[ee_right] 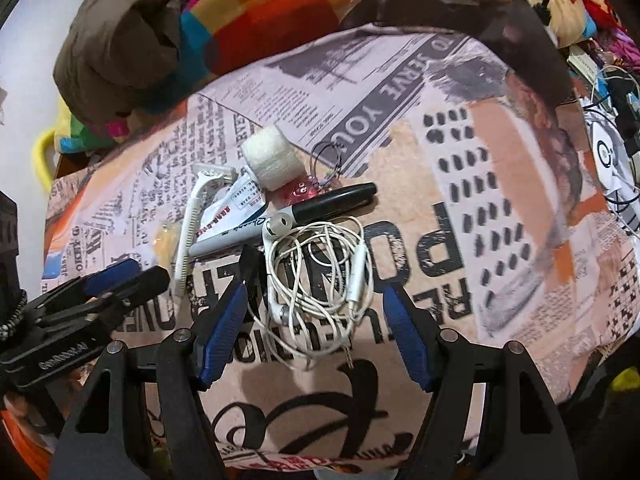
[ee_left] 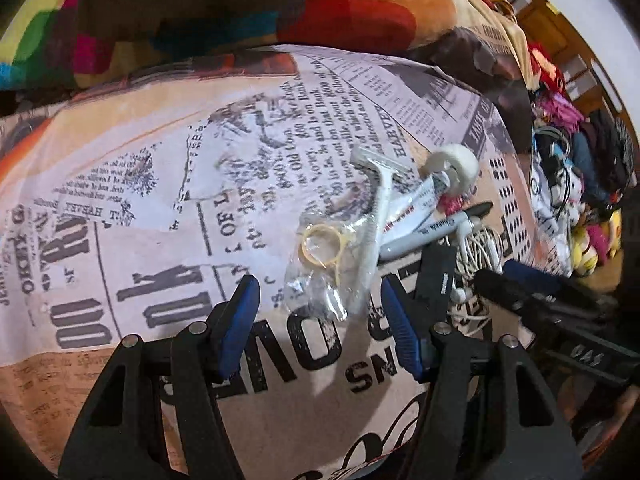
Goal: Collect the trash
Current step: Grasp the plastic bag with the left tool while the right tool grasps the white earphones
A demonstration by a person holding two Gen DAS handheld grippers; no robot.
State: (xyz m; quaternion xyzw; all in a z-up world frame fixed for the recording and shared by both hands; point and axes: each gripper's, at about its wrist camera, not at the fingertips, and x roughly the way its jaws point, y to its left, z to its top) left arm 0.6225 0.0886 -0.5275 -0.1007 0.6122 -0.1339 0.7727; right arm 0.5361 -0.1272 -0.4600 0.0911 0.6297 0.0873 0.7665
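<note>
a: left gripper (ee_left: 320, 312), fingers?
b: blue pads (ee_left: 240, 320) apart, nothing clamped. a clear plastic bag (ee_left: 320, 276) with a yellowish ring inside lies on the cloth between and just beyond the tips; contact cannot be told.

a: right gripper (ee_right: 312, 320)?
b: pads (ee_right: 224, 328) also apart, nothing gripped. tangled white earphones (ee_right: 320, 268) lie between the tips. the cable looks near the left pad, but touch cannot be confirmed. in the left wrist view this gripper shows at the right edge, over the earphones.

a: trash pile, left to right?
b: bag, white disposable razor (ee_left: 376, 200) lying across the bag's right edge, white printed wrapper (ee_right: 236, 208), grey marker (ee_right: 288, 216) with black cap, a roll of white tape (ee_right: 272, 160) at the far side, something pink (ee_right: 300, 190) under the marker, earphones nearest on the right. all close together, several overlapping.

a: surface?
b: newspaper-print cloth (ee_right: 460, 200), pinkish with black lettering, domed by the lens.

a: room?
b: far side: a multicoloured patchwork blanket (ee_right: 280, 20) and a brown bundle (ee_right: 120, 48). far right in the left wrist view: a heap of clothes, cables and toys (ee_left: 568, 184), wooden furniture behind.
</note>
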